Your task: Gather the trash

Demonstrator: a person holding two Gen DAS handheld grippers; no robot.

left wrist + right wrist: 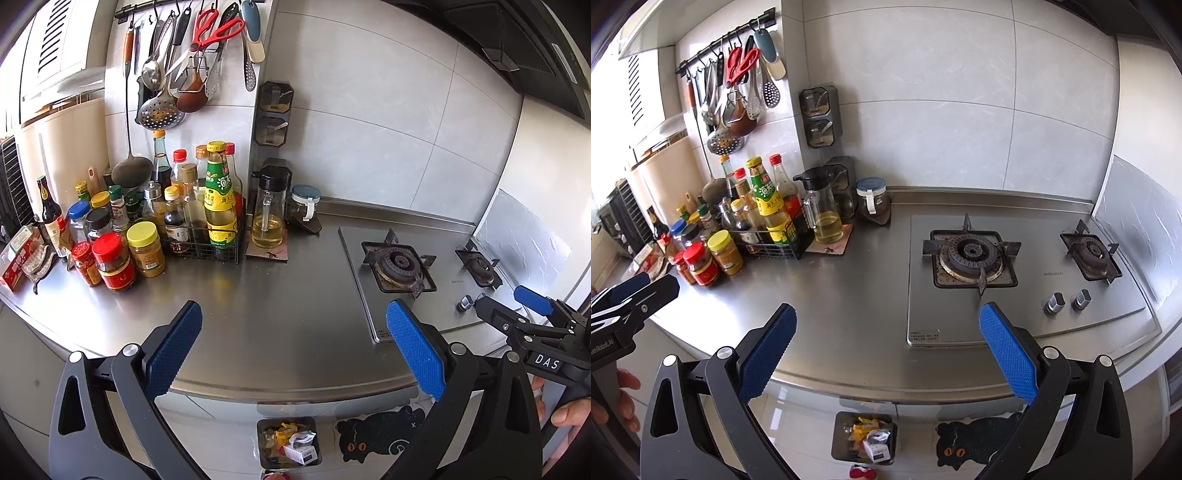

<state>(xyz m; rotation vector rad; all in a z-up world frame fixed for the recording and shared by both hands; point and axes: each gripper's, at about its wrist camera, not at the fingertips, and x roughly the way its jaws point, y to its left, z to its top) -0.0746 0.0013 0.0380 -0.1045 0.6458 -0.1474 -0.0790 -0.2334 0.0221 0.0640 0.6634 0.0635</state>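
Trash (290, 441) lies heaped in the bin (263, 456) at 6 o'clock, below the worktop (280, 325) edge; left gripper (293, 350) and right gripper (886, 350) hover above, jaws apart and empty, likely poised between pickups.

Floor bin (288, 423) holding mixed wrappers (295, 439)

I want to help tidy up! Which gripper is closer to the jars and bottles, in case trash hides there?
Probably the left gripper. It is open and sits nearer the condiment jars. The right gripper, also open, faces the gas stove. The trash bin already holds wrappers.
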